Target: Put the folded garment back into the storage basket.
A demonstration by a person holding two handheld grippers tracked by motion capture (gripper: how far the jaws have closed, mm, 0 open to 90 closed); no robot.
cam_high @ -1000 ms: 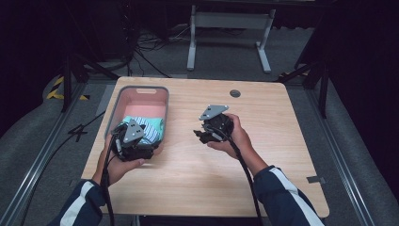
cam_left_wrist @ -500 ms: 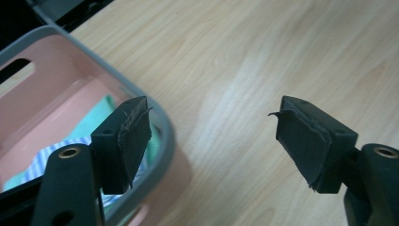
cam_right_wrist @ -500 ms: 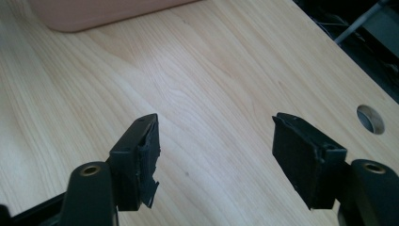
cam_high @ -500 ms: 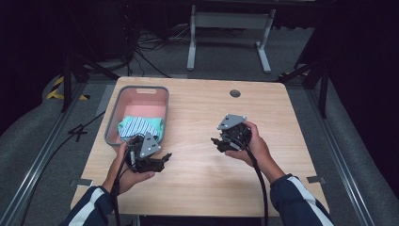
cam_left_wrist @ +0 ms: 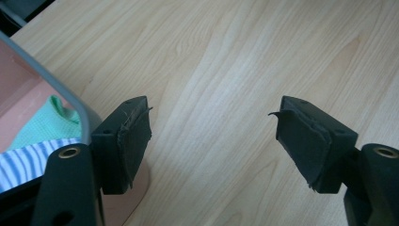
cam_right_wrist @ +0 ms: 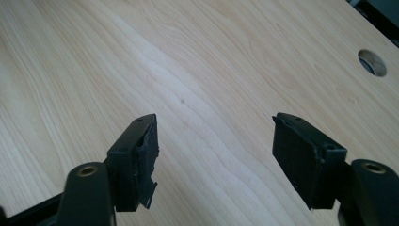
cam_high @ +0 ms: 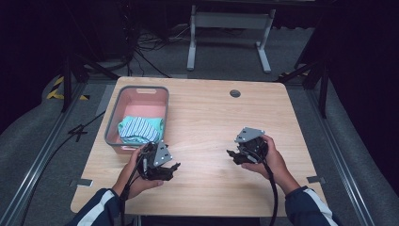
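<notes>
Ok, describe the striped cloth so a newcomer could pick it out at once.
Start at the wooden table and go to its far left corner, where a grey-rimmed pink bin stands. The striped cloth lies folded at the bin's near end. Its white and blue stripes with teal-green edges make it the one patterned thing there.
</notes>
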